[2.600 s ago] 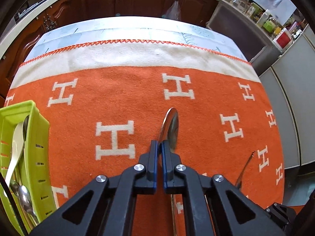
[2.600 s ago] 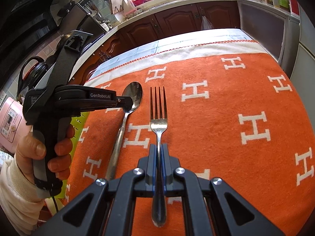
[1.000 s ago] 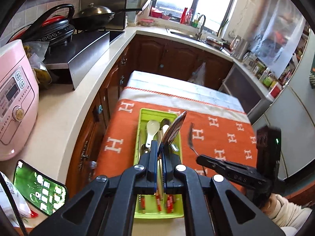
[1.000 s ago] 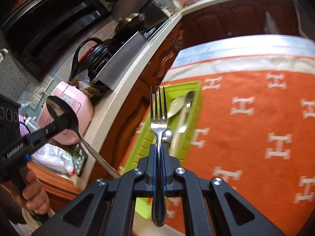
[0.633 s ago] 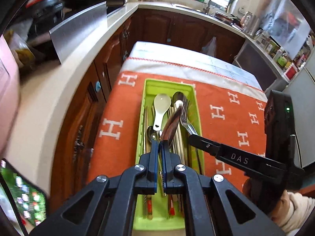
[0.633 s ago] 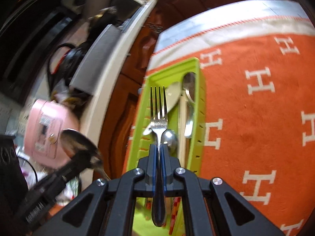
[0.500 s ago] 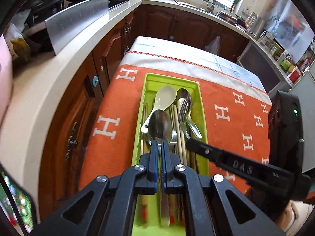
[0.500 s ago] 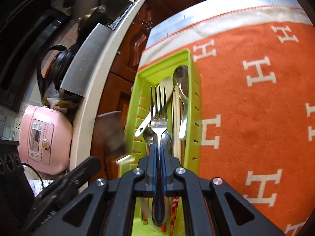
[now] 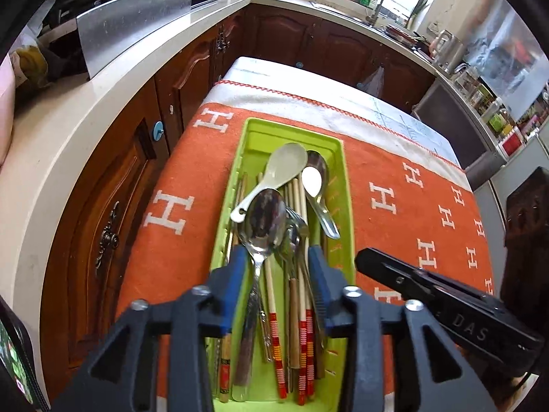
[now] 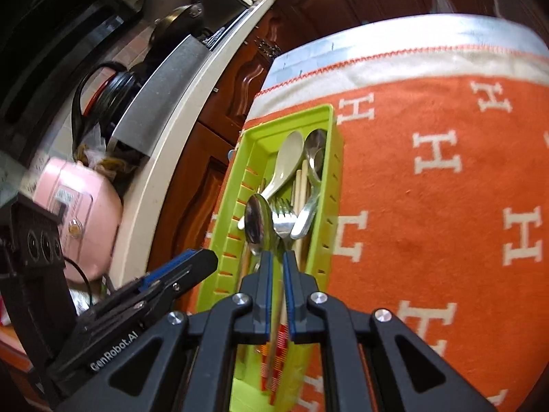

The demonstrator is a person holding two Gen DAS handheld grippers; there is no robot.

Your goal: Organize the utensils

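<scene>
Along the left edge of the left wrist view runs a pale countertop [image 9: 51,137] over dark wooden cabinet doors [image 9: 113,213], with a steel splash panel [image 9: 133,24] in the upper left. Centre frame, a lime-green utensil tray [image 9: 346,185] lies on an orange blanket with white H letters [image 9: 411,213]. Inside the tray, from left to right, lie a white ceramic soup spoon [image 9: 278,171], a large steel spoon [image 9: 264,223], a fork [image 9: 295,219], wooden chopsticks with red-striped ends [image 9: 274,326] and a smaller steel spoon [image 9: 317,185]. The left gripper [image 9: 278,264] sits at bottom centre with its blue-padded fingers spread wide apart, gripping nothing; the large steel spoon lies between them, in the tray. At the lower right, the right gripper's black body [image 9: 446,312] reaches in beside the tray.

At the far left of the right wrist view stands a pink rice cooker [image 10: 75,213], and the left gripper [image 10: 192,267] enters from the lower left, level with the tray's slotted wall. In the middle, the utensil tray [image 10: 333,189] holds the large steel spoon [image 10: 257,223], the fork [image 10: 283,216] and the soup spoon [image 10: 288,161]. The right gripper [image 10: 277,274] hangs over the tray's near half with its fingers parted by a narrow gap, released; the fork's head rests just beyond the fingertips. Orange blanket [image 10: 446,223] fills the right side.
</scene>
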